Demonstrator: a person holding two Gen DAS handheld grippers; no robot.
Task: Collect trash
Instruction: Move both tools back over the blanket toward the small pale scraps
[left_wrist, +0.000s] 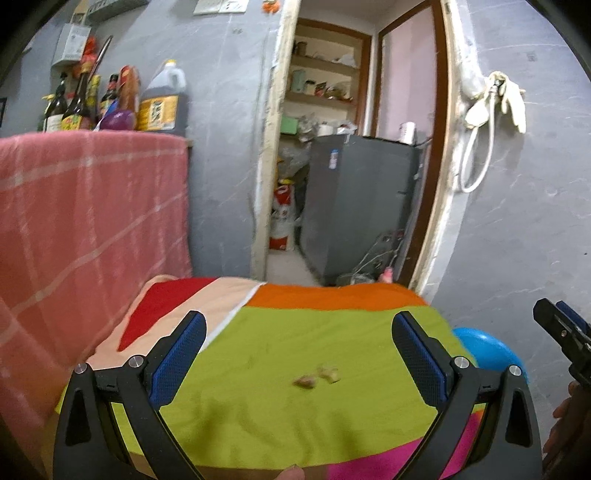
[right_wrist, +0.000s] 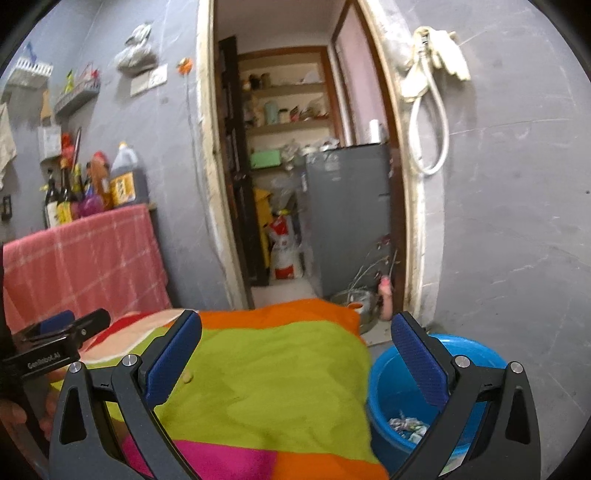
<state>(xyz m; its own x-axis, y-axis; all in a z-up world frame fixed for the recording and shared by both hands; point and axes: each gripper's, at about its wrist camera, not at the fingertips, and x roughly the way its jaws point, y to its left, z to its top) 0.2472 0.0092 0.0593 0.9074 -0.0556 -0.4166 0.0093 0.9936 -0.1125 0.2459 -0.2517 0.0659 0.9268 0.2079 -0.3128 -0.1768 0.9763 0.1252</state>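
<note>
Small beige scraps of trash (left_wrist: 317, 377) lie on the green patch of a many-coloured cloth (left_wrist: 280, 417) over a low table. One scrap (right_wrist: 187, 376) shows in the right wrist view beside the left finger. My left gripper (left_wrist: 298, 336) is open and empty, hovering above the scraps. My right gripper (right_wrist: 296, 338) is open and empty, over the cloth's right edge and a blue bucket (right_wrist: 388, 387) holding crumpled wrappers (right_wrist: 406, 426). The bucket's rim (left_wrist: 487, 350) also shows in the left wrist view.
A pink checked cloth (left_wrist: 81, 229) covers a stand at left, with bottles and a jug (left_wrist: 162, 103) on top. A doorway behind shows a grey fridge (left_wrist: 362, 199) and shelves. A grey wall with a hanging hose (left_wrist: 480, 147) stands at right.
</note>
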